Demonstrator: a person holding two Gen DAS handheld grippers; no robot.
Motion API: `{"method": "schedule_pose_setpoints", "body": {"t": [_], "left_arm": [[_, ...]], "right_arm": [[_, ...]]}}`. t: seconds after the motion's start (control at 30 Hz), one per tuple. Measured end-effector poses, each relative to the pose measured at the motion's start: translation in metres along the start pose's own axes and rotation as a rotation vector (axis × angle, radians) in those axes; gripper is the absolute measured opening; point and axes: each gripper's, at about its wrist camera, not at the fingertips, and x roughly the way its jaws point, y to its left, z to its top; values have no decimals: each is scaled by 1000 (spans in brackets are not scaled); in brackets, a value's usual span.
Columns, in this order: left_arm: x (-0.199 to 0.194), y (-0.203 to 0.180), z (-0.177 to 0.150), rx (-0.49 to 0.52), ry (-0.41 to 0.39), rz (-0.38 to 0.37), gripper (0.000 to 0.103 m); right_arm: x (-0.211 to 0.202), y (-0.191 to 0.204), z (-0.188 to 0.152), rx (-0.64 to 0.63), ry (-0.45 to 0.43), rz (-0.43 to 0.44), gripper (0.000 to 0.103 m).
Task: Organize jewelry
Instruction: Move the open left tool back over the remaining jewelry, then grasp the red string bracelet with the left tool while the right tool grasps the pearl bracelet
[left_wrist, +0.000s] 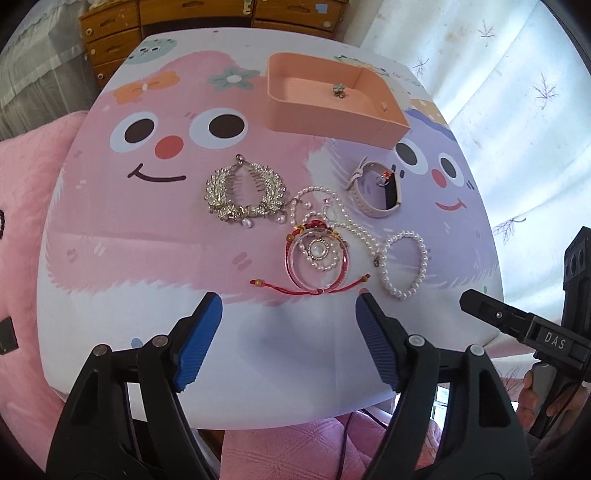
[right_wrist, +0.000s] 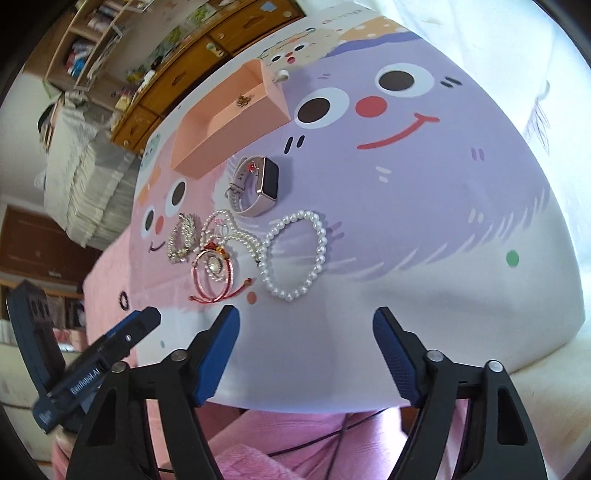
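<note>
- A table (left_wrist: 155, 258) printed with cartoon faces is seen, a wooden dresser (left_wrist: 110, 40) behind it.
- The left gripper (left_wrist: 288, 314) is held wide apart, nothing between its jaws; the red cord bracelet (left_wrist: 314, 266) lies just beyond them.
- The right gripper (right_wrist: 306, 328) is likewise spread and empty; the pearl bracelet (right_wrist: 295, 254) lies just ahead.
- The peach box (left_wrist: 332, 107) stands farther off.

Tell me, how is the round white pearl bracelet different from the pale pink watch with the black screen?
The white pearl bracelet is a loop of small round beads; the pale pink watch is one smooth band with a flat rectangular black screen. The bracelet lies flat on the table, while the watch stands on its edge. The bracelet lies nearer the grippers; the watch sits closer to the peach box. Both are closed loops resting untouched on the cartoon tabletop.
</note>
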Motion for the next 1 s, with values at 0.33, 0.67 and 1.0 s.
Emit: {"method": "schedule_pose_setpoints", "body": {"t": [0.33,0.67,1.0], "left_arm": [[41,-2,5,-15,51,9,52],[73,-8,30,6,97,10,31],[84,-16,45,65,120,3,5]], "right_arm": [[33,6,17,-85,58,-67,41],[60,29,35,-194,84,-143,26],[76,32,52,-183,93,-185,9]]}}
